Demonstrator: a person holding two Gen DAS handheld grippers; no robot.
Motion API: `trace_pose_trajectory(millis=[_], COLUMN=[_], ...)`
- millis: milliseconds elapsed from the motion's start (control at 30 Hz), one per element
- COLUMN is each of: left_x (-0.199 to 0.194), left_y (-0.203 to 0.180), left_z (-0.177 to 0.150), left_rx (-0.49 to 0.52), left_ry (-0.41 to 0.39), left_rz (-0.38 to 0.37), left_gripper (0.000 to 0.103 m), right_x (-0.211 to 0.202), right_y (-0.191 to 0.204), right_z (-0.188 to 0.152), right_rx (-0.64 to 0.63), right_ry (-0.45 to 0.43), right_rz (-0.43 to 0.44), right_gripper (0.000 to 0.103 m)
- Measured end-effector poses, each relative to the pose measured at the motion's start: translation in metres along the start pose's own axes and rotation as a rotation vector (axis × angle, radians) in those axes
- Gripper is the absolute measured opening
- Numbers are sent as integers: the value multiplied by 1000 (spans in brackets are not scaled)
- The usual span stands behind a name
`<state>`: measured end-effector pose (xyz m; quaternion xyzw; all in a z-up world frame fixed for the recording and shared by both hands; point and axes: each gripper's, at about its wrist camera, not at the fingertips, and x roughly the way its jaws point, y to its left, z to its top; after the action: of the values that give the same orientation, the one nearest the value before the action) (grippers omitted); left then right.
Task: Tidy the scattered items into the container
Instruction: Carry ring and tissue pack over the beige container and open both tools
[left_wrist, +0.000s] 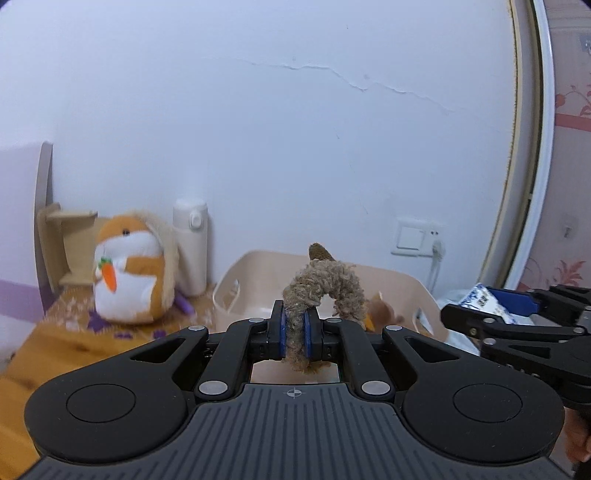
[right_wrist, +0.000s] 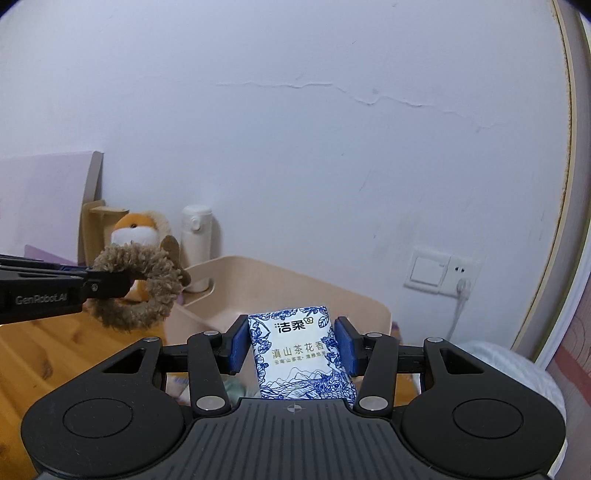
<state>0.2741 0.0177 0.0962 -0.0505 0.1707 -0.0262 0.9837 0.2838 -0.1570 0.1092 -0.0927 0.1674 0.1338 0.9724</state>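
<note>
My left gripper (left_wrist: 294, 328) is shut on a fuzzy brown ring-shaped plush (left_wrist: 321, 288) and holds it up in front of the beige plastic bin (left_wrist: 413, 291). The ring also shows in the right wrist view (right_wrist: 136, 288), held at the left. My right gripper (right_wrist: 293, 347) is shut on a blue-and-white tissue pack (right_wrist: 299, 354) above the near side of the bin (right_wrist: 295, 291). The right gripper appears at the right of the left wrist view (left_wrist: 480, 317), holding the pack (left_wrist: 484, 301). A small brown item (left_wrist: 382, 312) lies inside the bin.
An orange-and-white hamster plush (left_wrist: 131, 271) and a white flask (left_wrist: 192, 247) stand on the wooden table (left_wrist: 55, 354) left of the bin, by the wall. A wooden stand (left_wrist: 62, 243) is behind them. A wall socket (right_wrist: 439, 271) and white bedding (right_wrist: 517, 373) are right.
</note>
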Motion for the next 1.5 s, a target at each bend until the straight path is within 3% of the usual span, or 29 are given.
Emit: trace_pose_trajectory(millis=[400, 800, 933, 1333, 1367, 1500], left_x=[74, 155, 177, 207, 205, 195], left_y=[-5, -4, -10, -15, -15, -13], left_z=[27, 19, 13, -10, -11, -10], left_rx=[46, 28, 101, 164, 169, 179], left_ry=[-57, 126, 149, 326, 324, 266], left_rz=[108, 118, 151, 119, 117, 120], left_gripper=[8, 8, 8, 10, 16, 65], right_x=[54, 126, 149, 175, 176, 169], right_y=[-15, -24, -25, -27, -28, -30], right_z=[25, 17, 12, -6, -7, -8], right_rx=[25, 44, 52, 36, 41, 53], right_ry=[-18, 127, 189, 290, 298, 291], right_rz=[-58, -93, -102, -112, -107, -94], right_gripper=[45, 45, 45, 46, 46, 56])
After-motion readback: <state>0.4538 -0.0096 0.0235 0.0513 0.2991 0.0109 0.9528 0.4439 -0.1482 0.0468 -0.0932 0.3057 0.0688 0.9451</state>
